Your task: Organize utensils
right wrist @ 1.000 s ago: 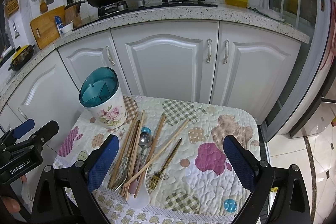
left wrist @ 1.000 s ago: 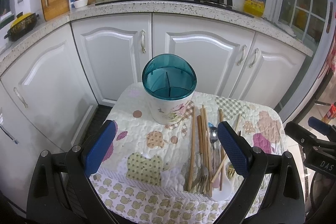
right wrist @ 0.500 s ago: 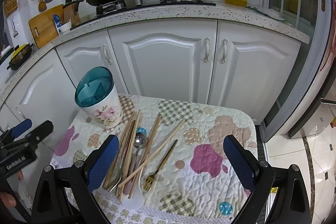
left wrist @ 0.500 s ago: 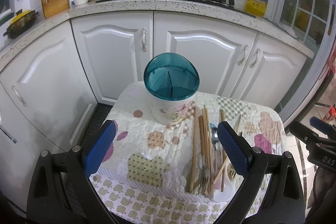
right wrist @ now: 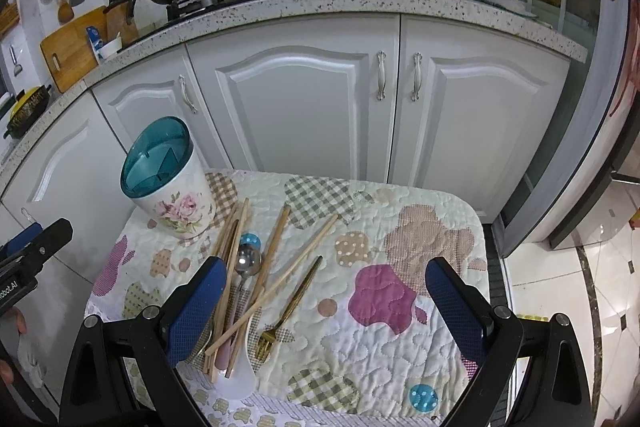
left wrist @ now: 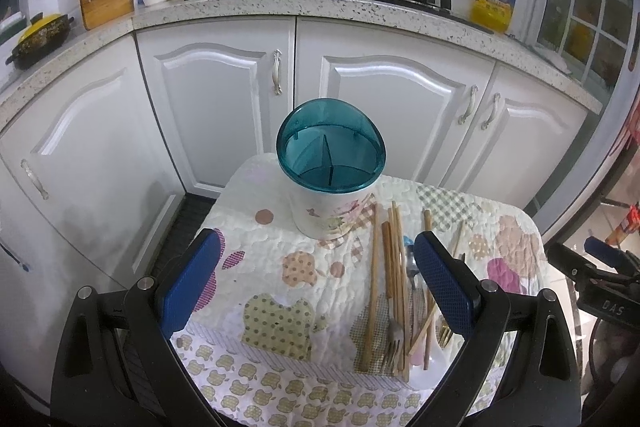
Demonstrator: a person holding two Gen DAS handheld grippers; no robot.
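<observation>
1. 2 grippers hang wide apart and empty: left gripper [left wrist: 316,275], right gripper [right wrist: 326,293].
2. Loose utensils lie nearest: chopsticks [right wrist: 274,259], spoon [right wrist: 247,261], gold fork [right wrist: 286,311], on the quilted table [right wrist: 400,347].
3. Farther back, the holder [right wrist: 168,183] stands upright, compartments showing.
4. Best bet: pinch 1 chopstick mid-shaft, clear of crossings.

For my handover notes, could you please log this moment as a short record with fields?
surface: quilted patchwork cloth on a small table
holder: floral utensil holder, teal divided top, upright, nothing in it
loose utensils: wooden chopsticks, metal spoon, gold fork, lying in a pile beside the holder
left gripper: open, holding nothing
right gripper: open, holding nothing
</observation>
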